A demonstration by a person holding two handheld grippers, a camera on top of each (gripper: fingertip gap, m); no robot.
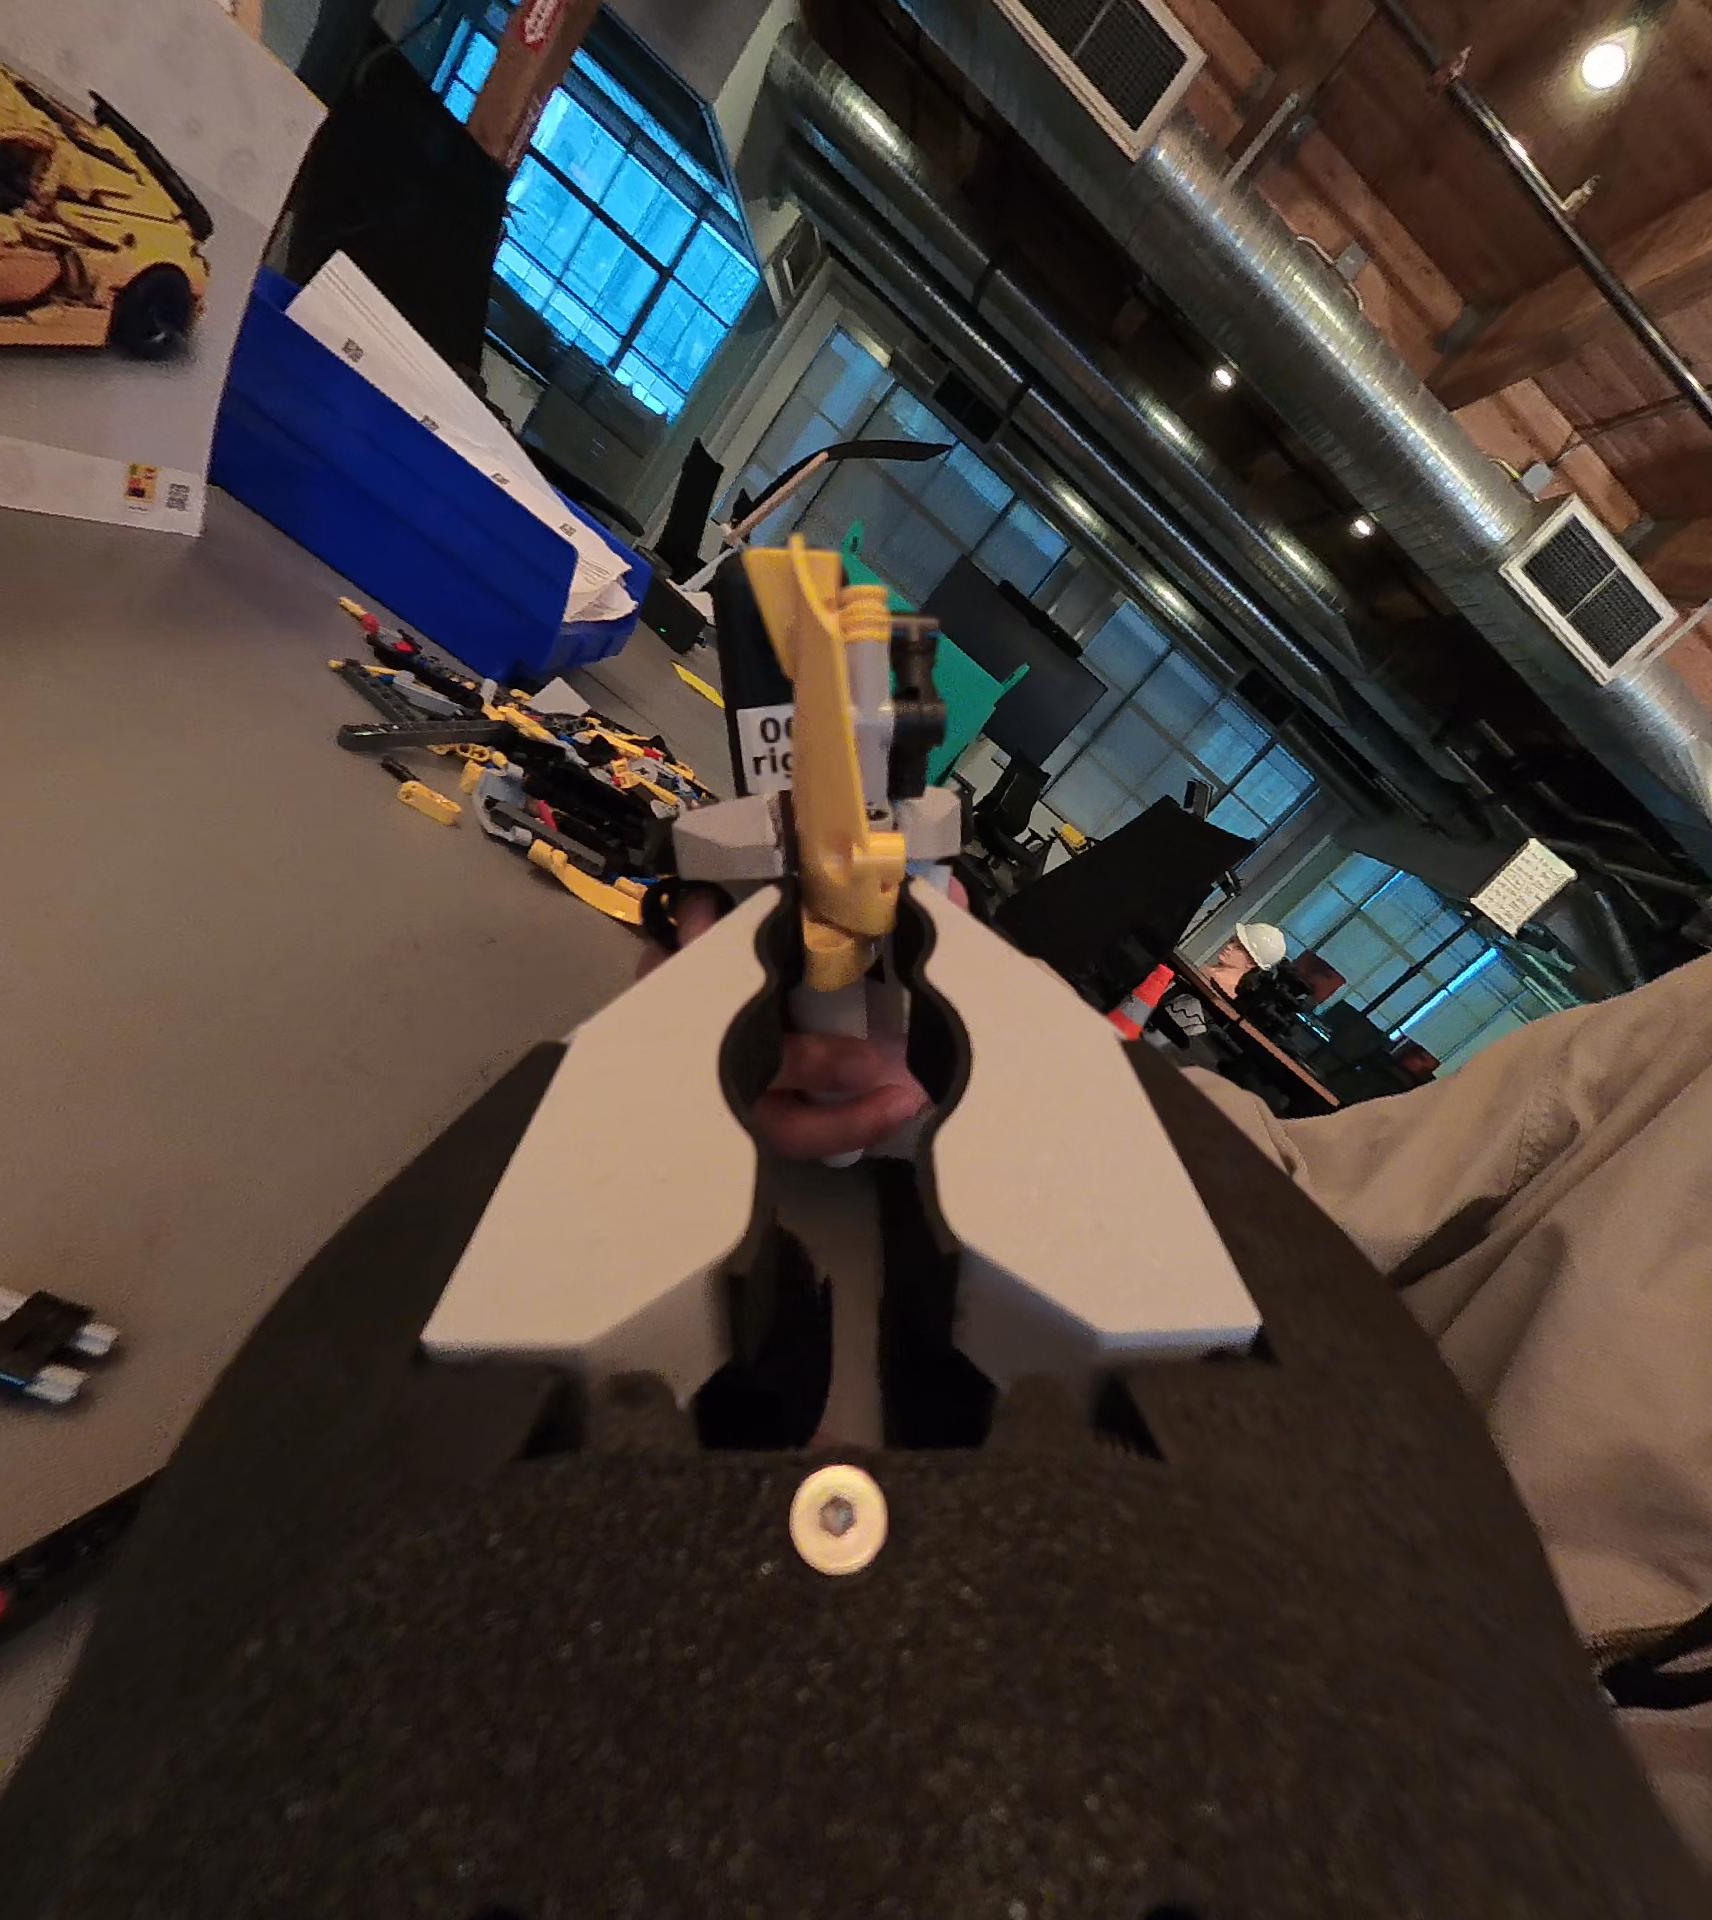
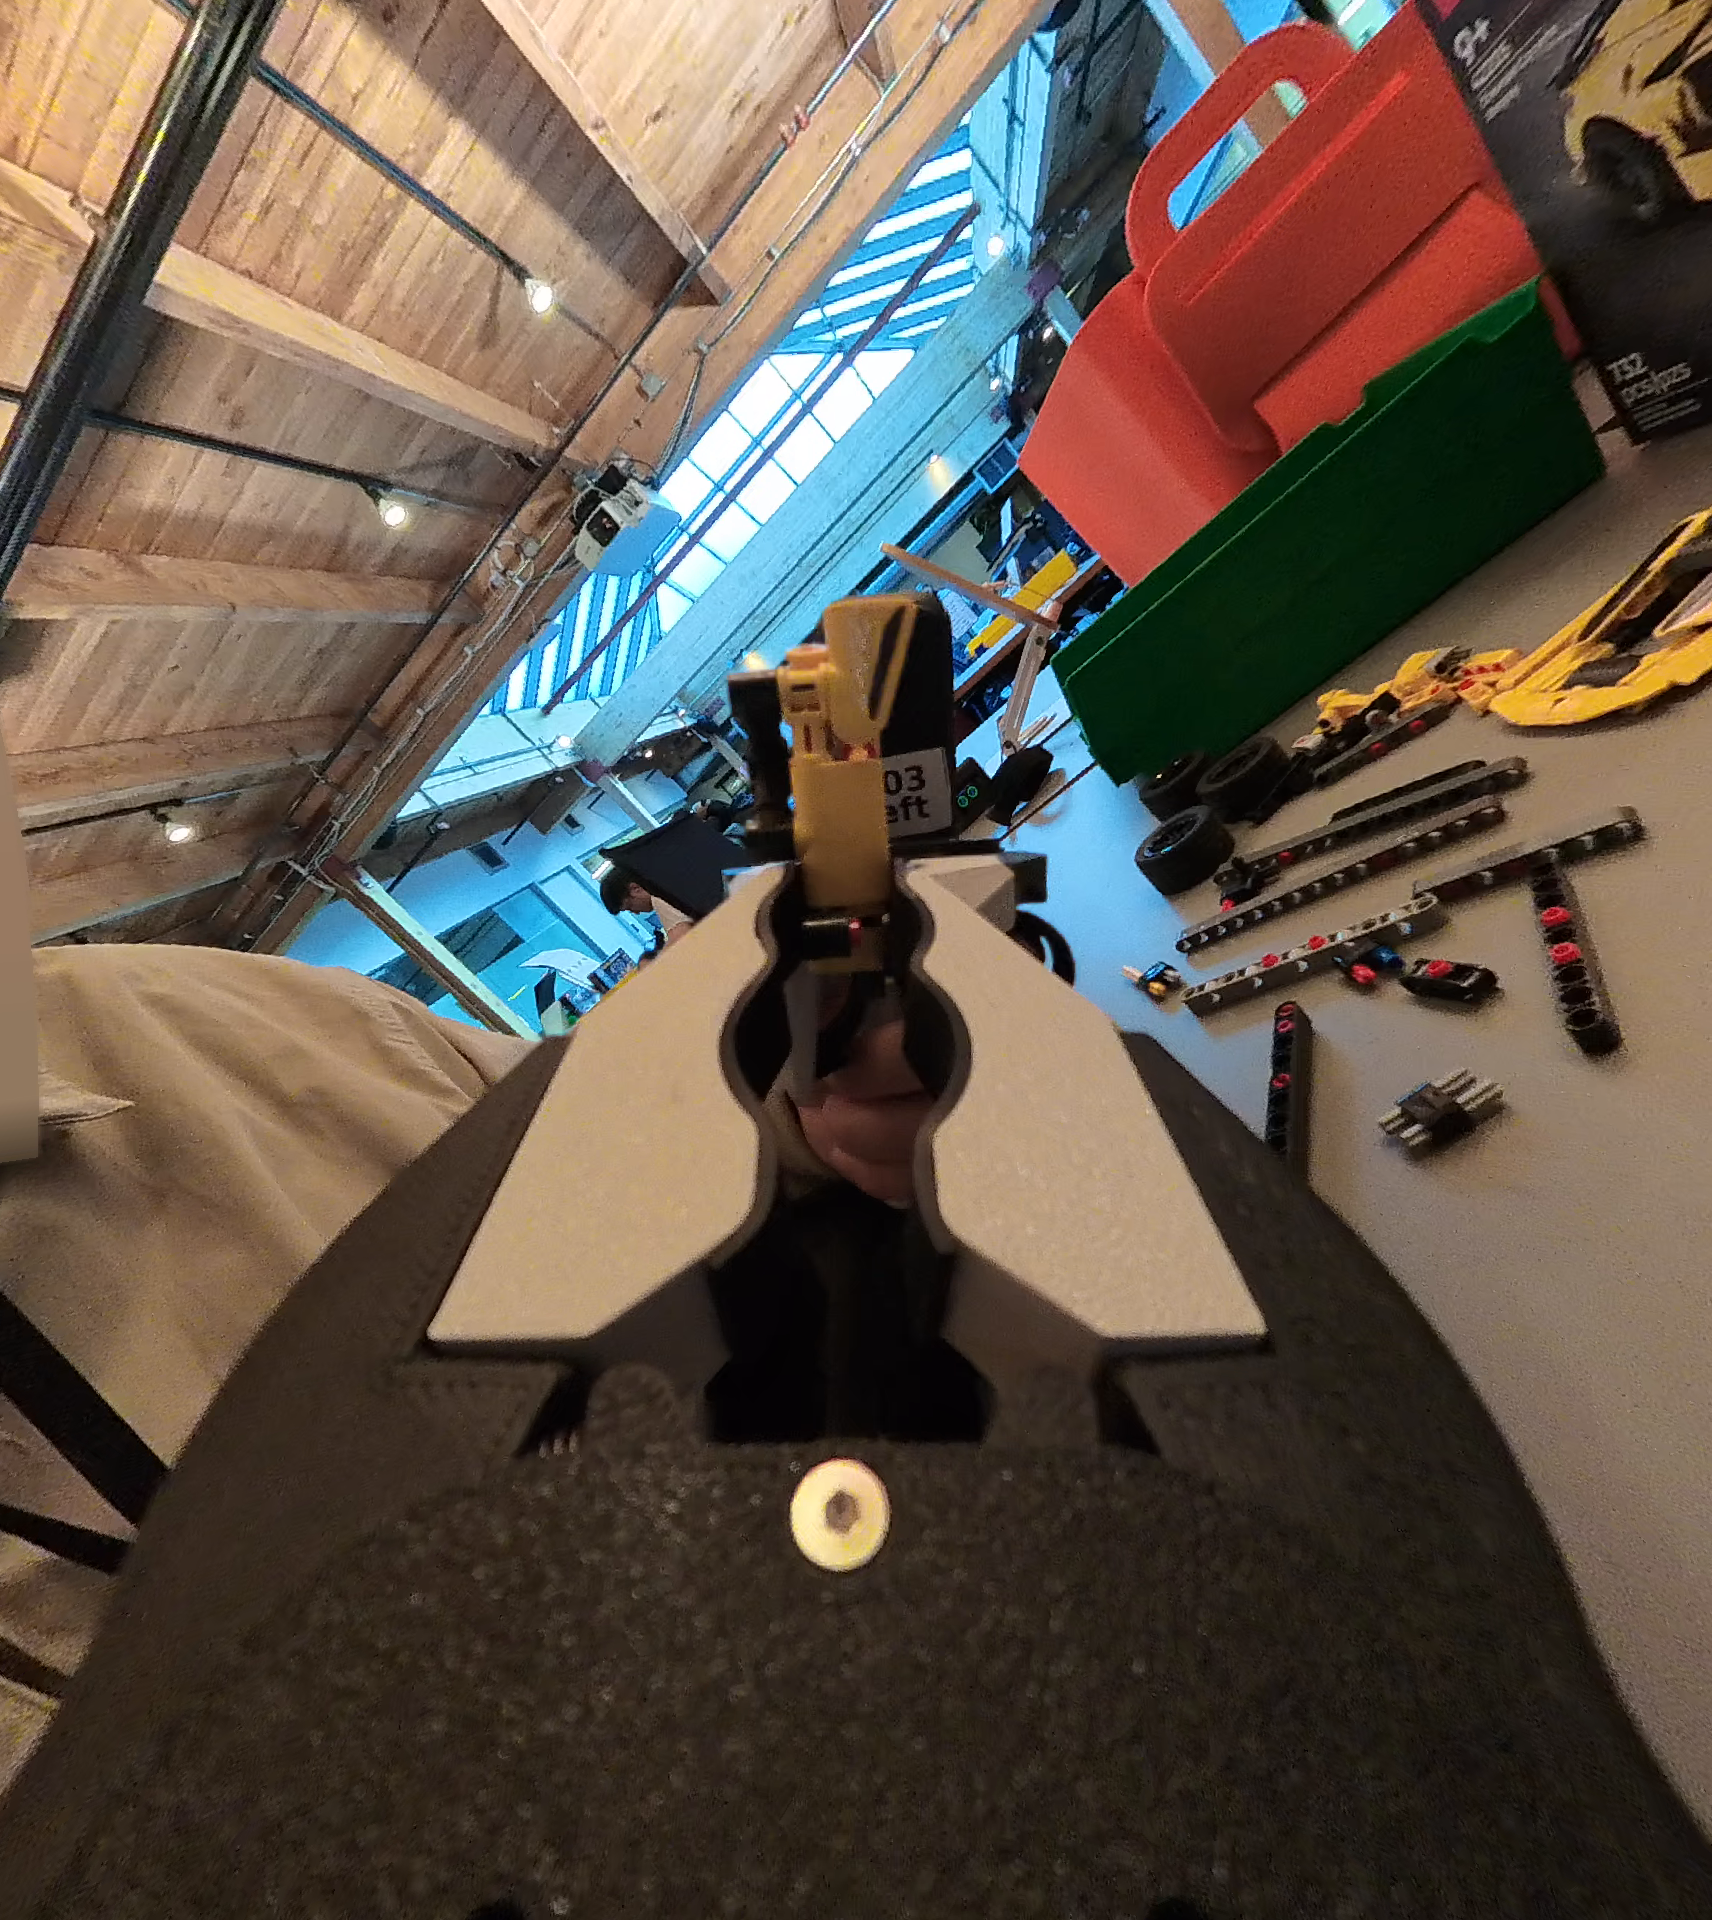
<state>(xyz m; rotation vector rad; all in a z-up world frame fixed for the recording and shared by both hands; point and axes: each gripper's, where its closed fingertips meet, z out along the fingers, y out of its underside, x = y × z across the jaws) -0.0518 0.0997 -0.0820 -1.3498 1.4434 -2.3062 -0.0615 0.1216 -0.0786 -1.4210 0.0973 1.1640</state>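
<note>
Yellow car box (image 1: 31, 208) cut off at the left edge, small grey-black piece (image 1: 10, 1340) blurred — kind unclear

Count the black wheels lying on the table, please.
3 in the right wrist view: two wheels side by side below the green bin, one just nearer. Others may be hidden.

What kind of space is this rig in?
Likely a converted industrial loft used as a workshop or office: exposed timber ceiling, bare metal ductwork, large grid windows, and a table strewn with building-brick parts.

Dim interior, bright blue windows, ceiling spotlights glaring, strong fisheye warping, blurred edges
</note>
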